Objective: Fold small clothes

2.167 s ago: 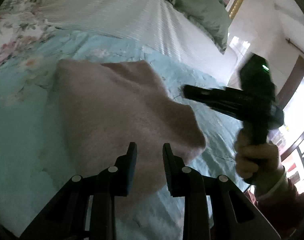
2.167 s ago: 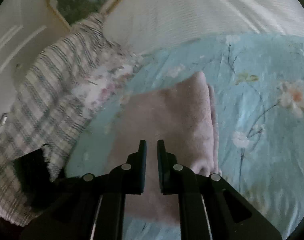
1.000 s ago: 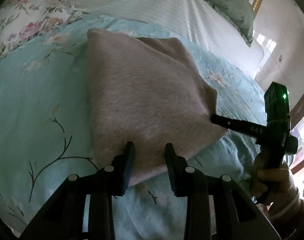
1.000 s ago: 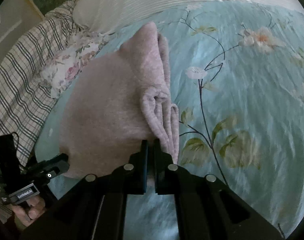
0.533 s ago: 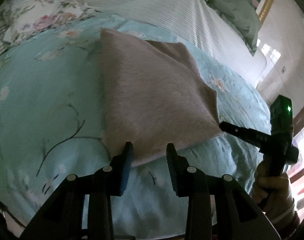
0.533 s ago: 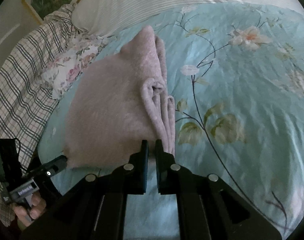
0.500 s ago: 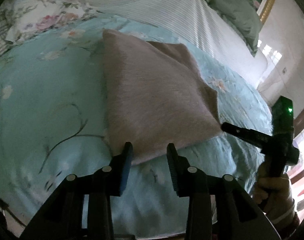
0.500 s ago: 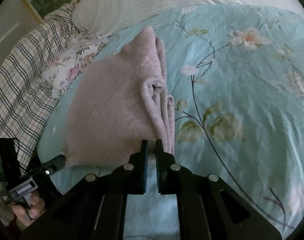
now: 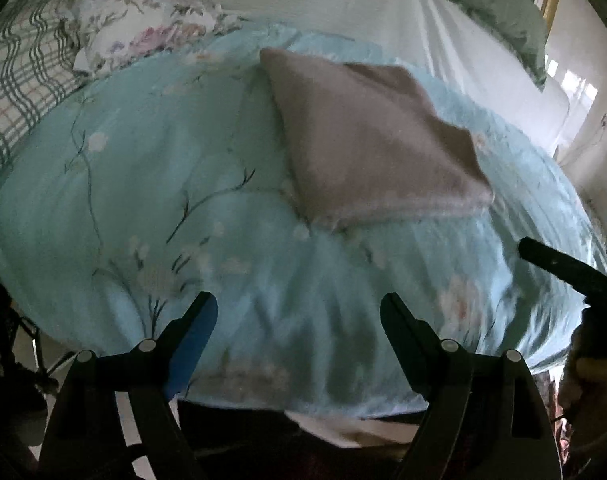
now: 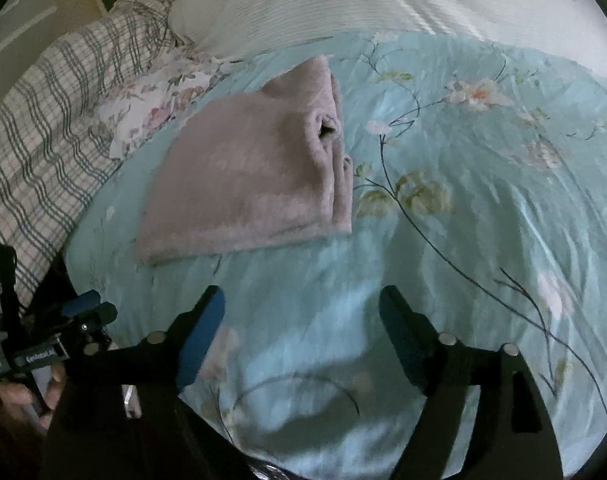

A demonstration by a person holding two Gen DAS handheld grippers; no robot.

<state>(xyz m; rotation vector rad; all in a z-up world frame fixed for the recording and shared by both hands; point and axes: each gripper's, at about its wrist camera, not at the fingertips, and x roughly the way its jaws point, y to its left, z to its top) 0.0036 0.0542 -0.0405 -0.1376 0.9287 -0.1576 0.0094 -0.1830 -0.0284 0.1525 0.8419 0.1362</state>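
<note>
Fuzzy pink garment folded into a thick rectangle, layered edges on one side, lying on the glossy floral quilt. Left gripper, right gripper: jaws wide apart, empty.

Bed w/ a light-blue floral quilt over its near part. Folded pink garment lay flat on the quilt, layered edges facing right. Beyond: white striped sheet, floral pillow & plaid blanket at the left, green pillow far right.
</note>
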